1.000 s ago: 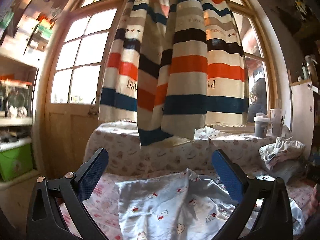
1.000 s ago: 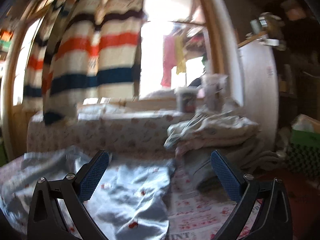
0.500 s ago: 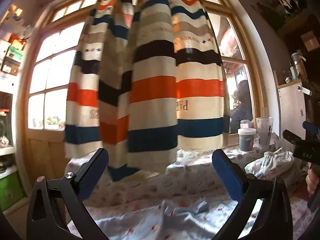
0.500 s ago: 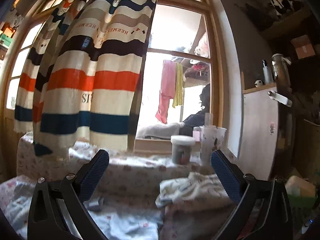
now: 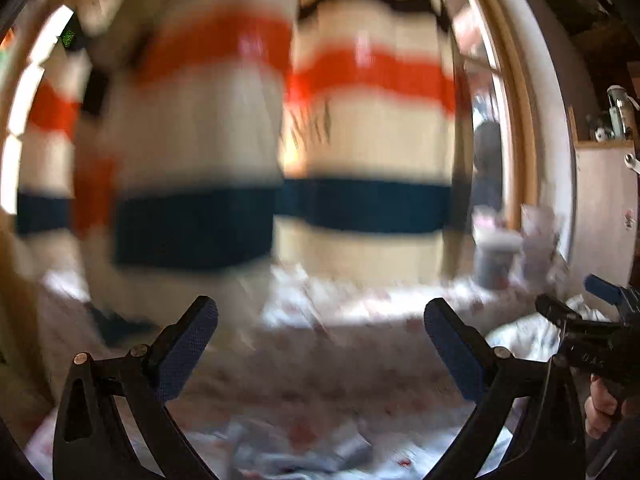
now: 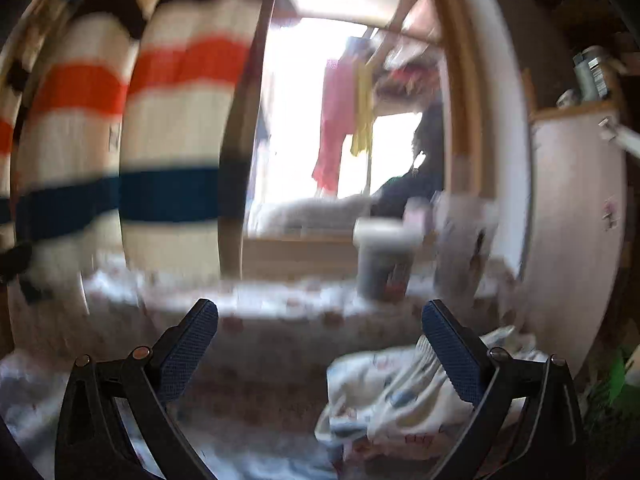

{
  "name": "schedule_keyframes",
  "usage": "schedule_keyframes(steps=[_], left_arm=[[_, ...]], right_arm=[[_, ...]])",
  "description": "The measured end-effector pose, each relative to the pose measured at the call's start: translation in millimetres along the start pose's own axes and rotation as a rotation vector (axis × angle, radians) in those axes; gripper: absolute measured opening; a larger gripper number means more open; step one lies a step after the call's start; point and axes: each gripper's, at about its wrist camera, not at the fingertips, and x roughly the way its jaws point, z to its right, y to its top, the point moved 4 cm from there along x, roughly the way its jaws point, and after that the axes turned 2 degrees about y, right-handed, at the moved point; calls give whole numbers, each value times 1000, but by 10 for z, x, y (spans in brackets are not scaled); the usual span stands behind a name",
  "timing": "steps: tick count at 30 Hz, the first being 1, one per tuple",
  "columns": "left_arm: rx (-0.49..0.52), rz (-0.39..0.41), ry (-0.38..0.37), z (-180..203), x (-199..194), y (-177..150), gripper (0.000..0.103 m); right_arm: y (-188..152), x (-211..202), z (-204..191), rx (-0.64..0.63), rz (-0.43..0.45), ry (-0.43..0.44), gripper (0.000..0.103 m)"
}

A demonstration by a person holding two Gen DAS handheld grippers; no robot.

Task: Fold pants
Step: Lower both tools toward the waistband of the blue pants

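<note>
Both views are motion-blurred. The pale blue printed pants (image 5: pixel 320 450) lie crumpled on the patterned bed cover, low in the left wrist view, below and in front of my left gripper (image 5: pixel 320 344). It is open, with nothing between its blue pads. In the right wrist view only a pale blue strip of the pants (image 6: pixel 256 458) shows at the bottom edge. My right gripper (image 6: pixel 320 344) is open and empty too, raised above the bed. It also shows in the left wrist view as the right gripper (image 5: pixel 580 300), held by a hand (image 5: pixel 604 404).
A striped curtain (image 5: pixel 248 152) hangs over the window close ahead. A jar (image 6: pixel 382 260) and a cup stand on the sill. A pile of printed clothes (image 6: pixel 396 404) sits on the bed at right. A pale cabinet (image 6: pixel 576 220) stands to the right.
Both grippers have risen and tilted up over the last second, so the pants slid toward the bottom of the views. The curtain now looms larger. Both stayed open.
</note>
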Motion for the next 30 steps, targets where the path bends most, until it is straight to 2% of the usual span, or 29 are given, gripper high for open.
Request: schedule_keyframes(steps=[2,5,9,11,13,16,19,21,24,27,30], left_arm=[[32,-65,-21,50,234,-228,99],[30,-217,-72,76,525,-528,84],[25,-337,-125,73,764,-803,81],[3,-410,-164,59,884,-956,77],[-24,-499,-184,42,1002,-1125,68],[-61,-588,-204,30,1052,-1276,60],[-13,-620,-229,140,1016,-1333,60],[55,-627,-169,217,1018,-1370,60],[78,-631,-80,299,1083,-1413,58],[205,-644,-16,498,1125,-1424,56],[251,-676,55,587,1200,-1382,44]], right_arm=[[-107,121,11,-11,-34,1,102],[-227,299,0,17,-107,61,102],[-369,471,9,48,-177,102,102],[-435,544,-2,44,-199,116,102],[-506,621,-27,46,-238,141,102],[-596,705,-65,72,-301,219,92],[-626,724,-67,109,-321,258,85],[-625,709,-47,126,-318,267,79],[-630,694,-23,143,-318,281,78],[-661,734,-19,179,-340,316,78],[-729,783,-38,176,-364,295,78]])
